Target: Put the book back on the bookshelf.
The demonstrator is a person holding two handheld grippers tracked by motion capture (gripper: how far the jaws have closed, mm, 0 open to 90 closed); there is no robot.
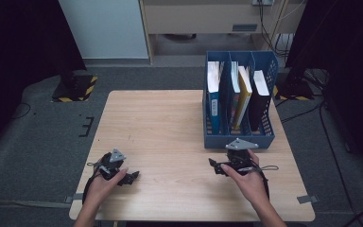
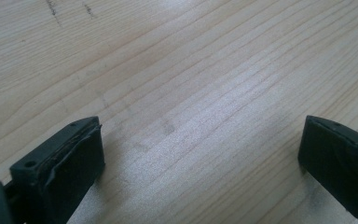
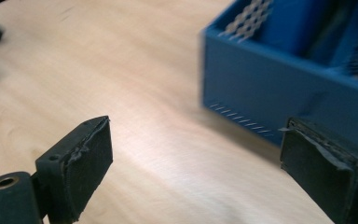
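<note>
**A:** From above, what are you holding?

**B:** Nothing. My left gripper (image 1: pixel 131 178) rests low over the wooden table (image 1: pixel 170 123), and my right gripper (image 1: pixel 216 166) sits just short of the blue file rack (image 1: pixel 238 140), which stands beyond it and slightly to its right. The rack has books standing upright in its compartments: a blue-spined one (image 1: pixel 214 101), a yellow one (image 1: pixel 244 97), a black one (image 1: pixel 259 101).

**A:** And along the left gripper?

**B:** The left gripper (image 2: pixel 200 154) is spread wide, with only bare pine grain (image 2: pixel 177 70) between the jaws. A few dark scuffs lie ahead of it.

**A:** The right one?

**B:** The right gripper (image 3: pixel 193 163) is released too, jaws wide, nothing between them. The rack's solid front wall (image 3: pixel 270 88) lies ahead and to the right of the jaws, near the right-hand one, with its mesh side higher up. The picture is smeared, so I can't tell whether that jaw touches it.

**A:** What could go wrong?

**B:** I judge the rack is light plastic on smooth wood; nudging its wall with a jaw could slide it toward the table's far edge. The books are packed close, so open jaws coming down from above might catch two spines at once.

**A:** The room?

**B:** Grey carpet, cables, a hazard-striped base (image 1: pixel 74 87) beyond my left gripper.
</note>
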